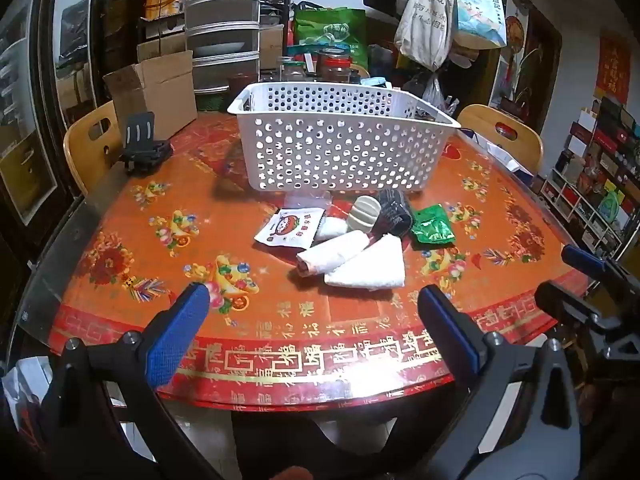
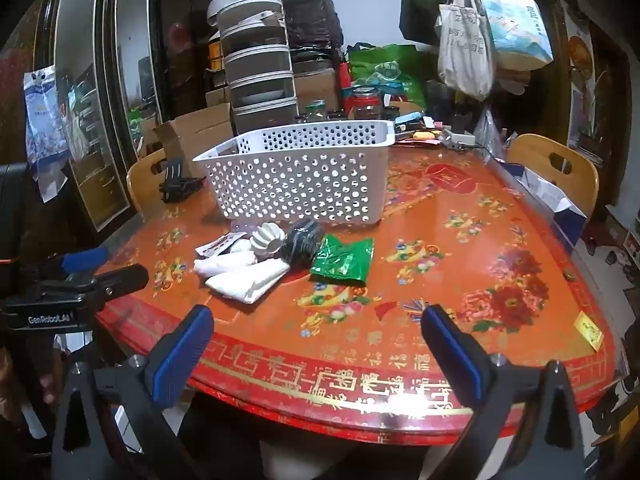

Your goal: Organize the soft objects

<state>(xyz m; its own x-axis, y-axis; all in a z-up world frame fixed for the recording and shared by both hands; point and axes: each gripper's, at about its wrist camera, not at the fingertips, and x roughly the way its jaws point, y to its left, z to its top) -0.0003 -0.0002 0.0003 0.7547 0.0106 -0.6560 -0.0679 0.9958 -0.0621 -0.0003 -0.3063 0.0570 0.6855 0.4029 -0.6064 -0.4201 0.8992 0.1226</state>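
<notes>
Hanging over the near rim of the table (image 1: 120, 264), the left gripper (image 1: 316, 300) and the right gripper (image 2: 318, 320) both stand spread wide with nothing between their blue pads (image 2: 182, 354). Farther in lies a cluster of soft things: a folded white cloth (image 1: 368, 266) touching a rolled white cloth (image 1: 334, 254), a white sachet (image 1: 290, 228), a ribbed cream piece (image 1: 364, 212), a dark glove (image 1: 394, 210) and a green foil packet (image 1: 432, 226). Behind them stands a white perforated basket (image 1: 340, 152).

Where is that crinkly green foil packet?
The crinkly green foil packet lies on the red patterned table, right of the dark rolled sock, before the white perforated basket.
</notes>
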